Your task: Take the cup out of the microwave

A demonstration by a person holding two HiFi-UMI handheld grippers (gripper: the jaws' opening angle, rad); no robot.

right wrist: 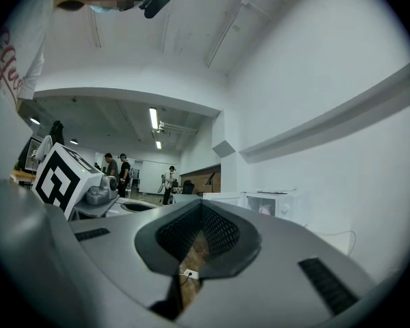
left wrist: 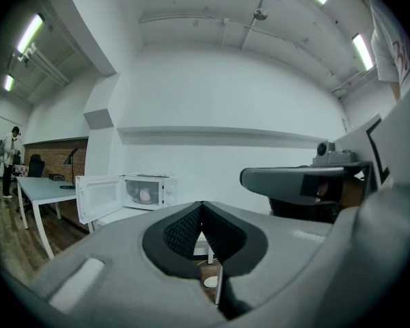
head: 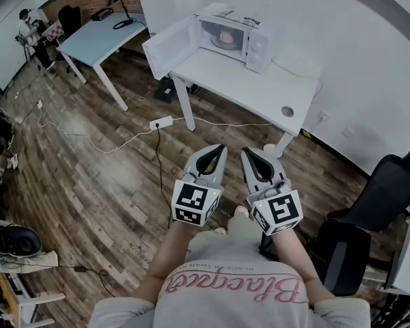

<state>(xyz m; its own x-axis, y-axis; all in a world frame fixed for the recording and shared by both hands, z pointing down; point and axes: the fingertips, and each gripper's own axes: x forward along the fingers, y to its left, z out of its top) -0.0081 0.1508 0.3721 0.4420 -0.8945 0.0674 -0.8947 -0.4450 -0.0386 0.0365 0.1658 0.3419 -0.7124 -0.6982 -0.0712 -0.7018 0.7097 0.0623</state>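
Observation:
A white microwave (head: 236, 36) stands on a white table (head: 246, 87) with its door (head: 169, 46) swung open to the left. Inside sits a pink cup (head: 226, 38), also visible as the cup (left wrist: 145, 195) in the left gripper view and faintly as the cup (right wrist: 264, 210) in the right gripper view. My left gripper (head: 220, 148) and right gripper (head: 249, 152) are held side by side over the wooden floor, well short of the table. Both are shut with nothing between them; the jaws meet tip to tip in each gripper view, left gripper (left wrist: 202, 204), right gripper (right wrist: 201, 204).
A white power strip (head: 161, 122) and its cables lie on the floor in front of the table. A second light table (head: 99, 38) stands at back left, with a person (head: 29, 31) beyond it. Black office chairs (head: 389, 190) stand at the right. A small round object (head: 287, 111) lies on the white table.

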